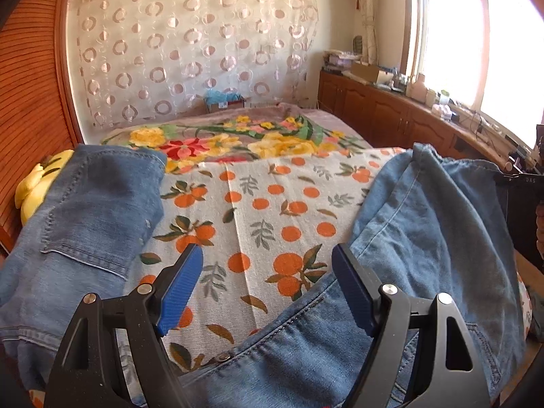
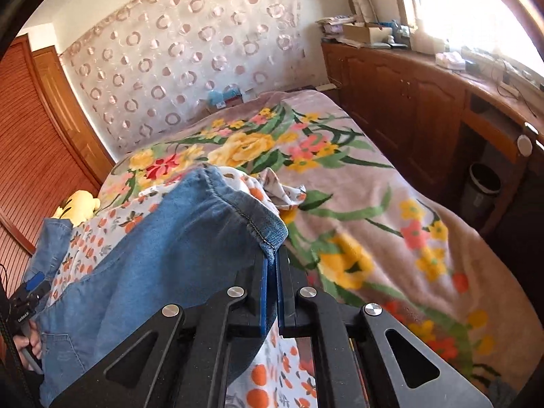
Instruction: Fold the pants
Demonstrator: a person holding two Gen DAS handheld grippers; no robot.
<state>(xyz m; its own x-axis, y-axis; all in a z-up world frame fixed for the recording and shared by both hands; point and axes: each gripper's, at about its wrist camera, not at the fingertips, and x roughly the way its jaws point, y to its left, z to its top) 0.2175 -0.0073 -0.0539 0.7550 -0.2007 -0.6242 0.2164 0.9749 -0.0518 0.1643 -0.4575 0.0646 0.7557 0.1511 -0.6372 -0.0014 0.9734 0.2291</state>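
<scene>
Bright daylight from blown-out window (image 1: 493, 51), fisheye bending and dark corners, slight motion blur on bedspread (image 2: 374, 238)

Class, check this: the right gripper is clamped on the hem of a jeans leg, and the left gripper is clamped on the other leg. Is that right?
Not quite. The right gripper is clamped on the jeans hem, but the left gripper is open, holding nothing, with patterned sheet between its fingers. The left wrist view shows it.
</scene>
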